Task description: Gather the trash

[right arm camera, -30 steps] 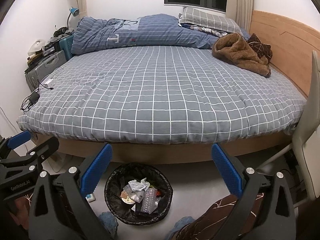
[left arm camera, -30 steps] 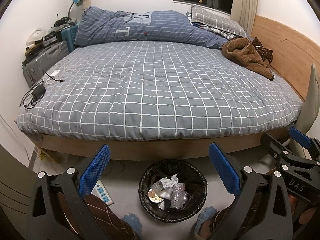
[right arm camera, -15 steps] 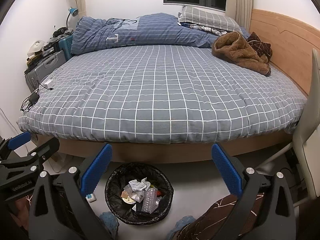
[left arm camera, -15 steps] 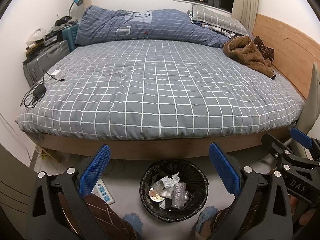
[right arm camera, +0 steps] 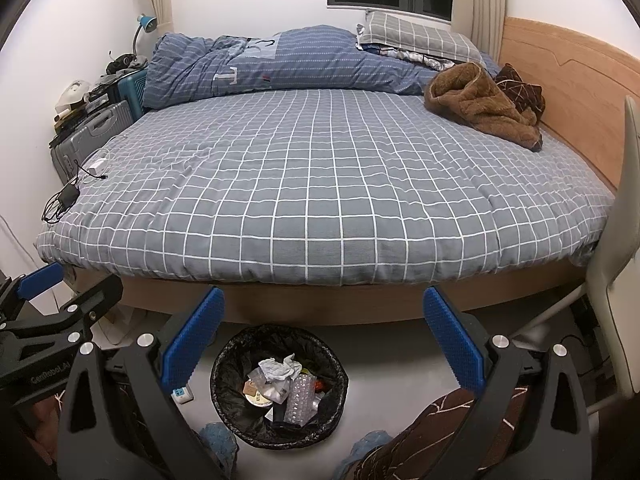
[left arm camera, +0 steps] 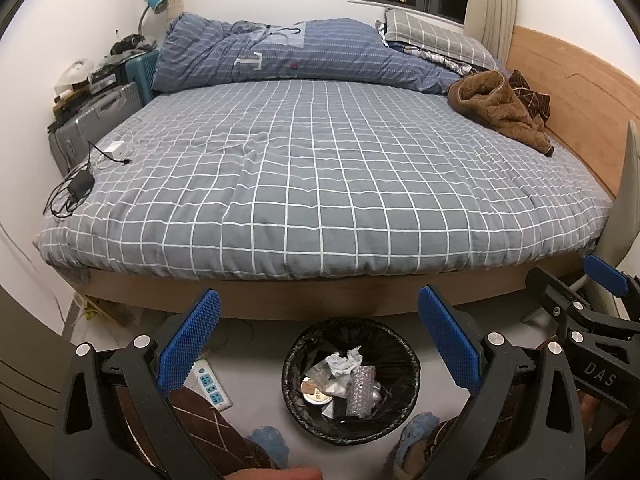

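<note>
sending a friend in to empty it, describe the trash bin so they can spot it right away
Start at the big bed with the grey checked cover and look at the floor below its near wooden edge. The trash bin stands there, near a white power strip. It is the only round container, lined with a black bag and holding crumpled paper and bubble wrap.

Bin stands on floor in front of bed, trash inside it. Power strip lies on floor left of bin. Chargers on bed's left edge; suitcase beside bed, left; garment on bed, far right.
</note>
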